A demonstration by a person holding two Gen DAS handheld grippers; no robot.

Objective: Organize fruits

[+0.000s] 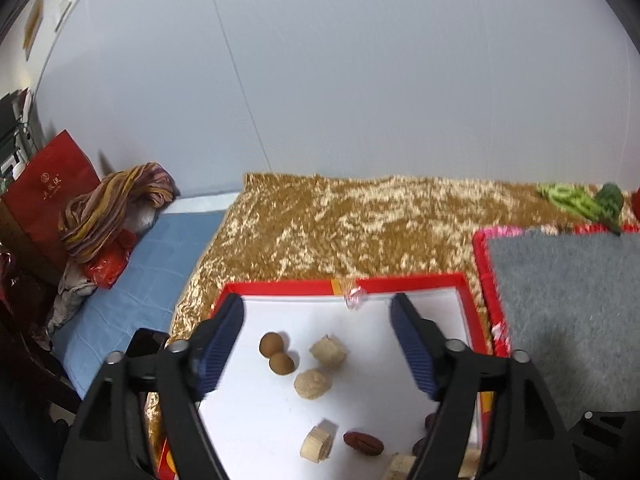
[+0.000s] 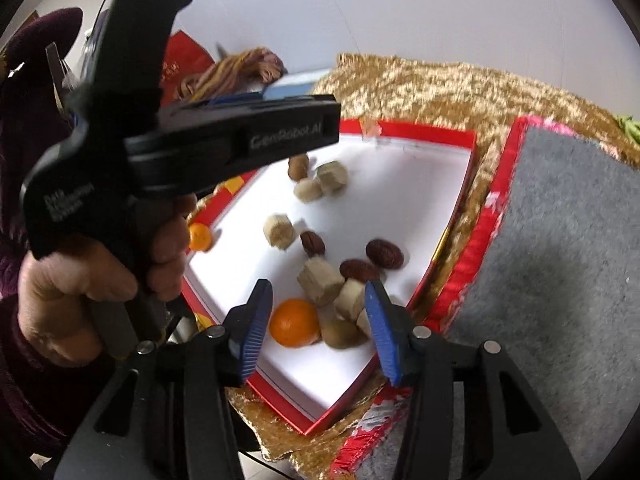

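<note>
A white tray with a red rim (image 1: 404, 280) (image 2: 424, 131) lies on a gold cloth. It holds two round brown longans (image 1: 276, 354), several beige chunks (image 1: 328, 350) (image 2: 320, 282), a pecan (image 1: 363, 443) (image 2: 313, 242) and two red dates (image 2: 385, 254). A mandarin (image 2: 295, 322) and a greenish-brown fruit (image 2: 342, 334) lie at the tray's near corner, and a smaller mandarin (image 2: 199, 237) by its left wall. My left gripper (image 1: 318, 308) hangs open over the longans, nothing between its fingers. My right gripper (image 2: 318, 286) is open, with the mandarin between the pads but untouched.
A grey mat (image 1: 560, 300) (image 2: 560, 240) with a red fringe lies right of the tray on the gold cloth (image 1: 360, 220). Green items (image 1: 580, 200) sit at the far right. At left are a blue sheet (image 1: 152, 272), a striped scarf (image 1: 116, 204), a red bag (image 1: 52, 184) and a dark phone (image 1: 148, 342). A person's hand (image 2: 80, 280) holds the left gripper.
</note>
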